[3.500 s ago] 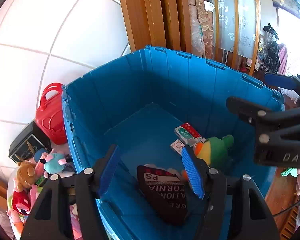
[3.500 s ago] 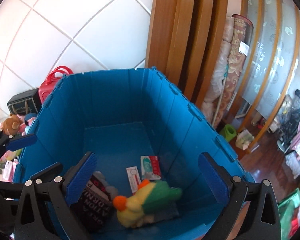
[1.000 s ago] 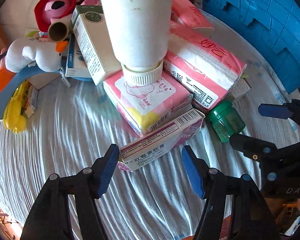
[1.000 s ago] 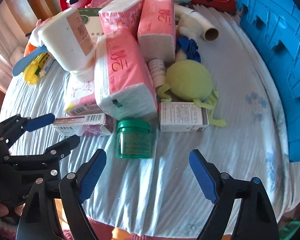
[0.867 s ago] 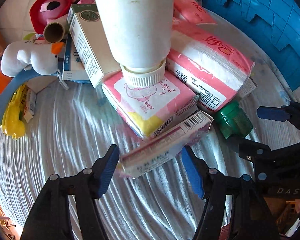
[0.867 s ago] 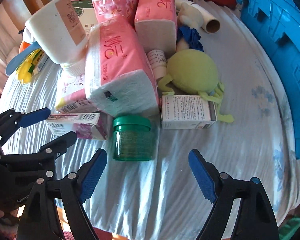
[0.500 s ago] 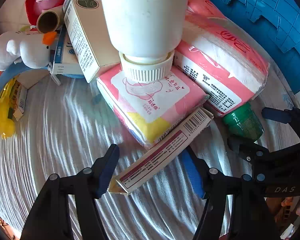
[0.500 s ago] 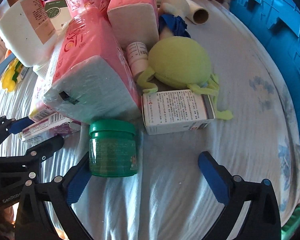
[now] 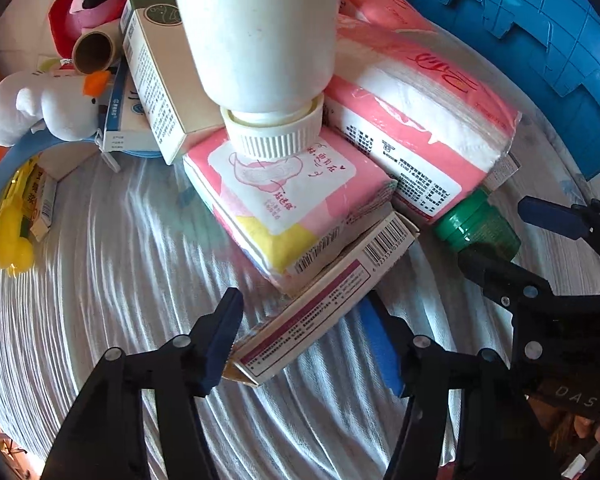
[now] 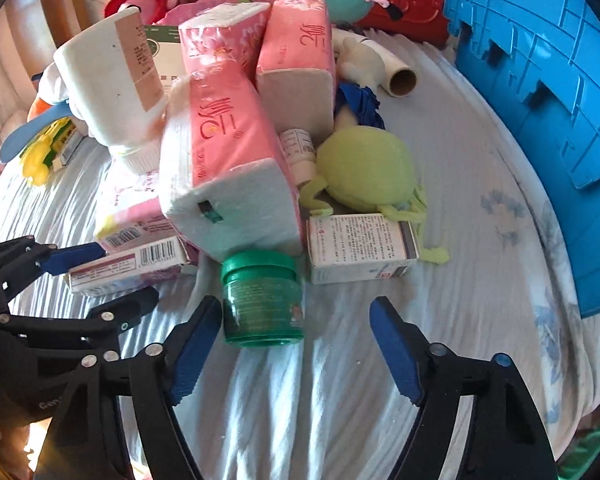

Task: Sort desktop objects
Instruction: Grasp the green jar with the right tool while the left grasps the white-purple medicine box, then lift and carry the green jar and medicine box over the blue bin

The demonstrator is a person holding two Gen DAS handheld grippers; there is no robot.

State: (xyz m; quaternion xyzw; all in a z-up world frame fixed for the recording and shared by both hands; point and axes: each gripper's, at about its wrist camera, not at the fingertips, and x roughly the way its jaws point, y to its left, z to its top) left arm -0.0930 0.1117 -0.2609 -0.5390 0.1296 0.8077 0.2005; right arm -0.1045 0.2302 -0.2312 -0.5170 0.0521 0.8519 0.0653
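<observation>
A long box [image 9: 324, 312] with a maroon stripe and a barcode lies slantwise on the white cloth, half under a pink pack [image 9: 296, 200]. My left gripper [image 9: 302, 300] straddles its near end. The jaws are closing: the left pad touches the box corner and a thin gap shows at the right pad. A green lidded jar [image 10: 260, 300] stands upright beside it. My right gripper [image 10: 296, 302] reaches around the jar with its jaws closing. The jar is close to the left pad [image 10: 196, 344] and far from the right one, and neither presses it.
A blue crate [image 10: 540, 100] rises on the right. The pile behind holds pink tissue packs [image 10: 228, 160], an upturned white bottle [image 9: 256, 32], a green plush [image 10: 364, 172], a white carton [image 10: 360, 248], a cardboard tube [image 10: 400, 80] and soft toys. Bare cloth [image 10: 480, 320] lies toward the crate.
Both grippers left the blue crate and came down to the pile. In the last second both moved closer; the left jaws narrowed around the long box, the right jaws widened, then narrowed around the jar.
</observation>
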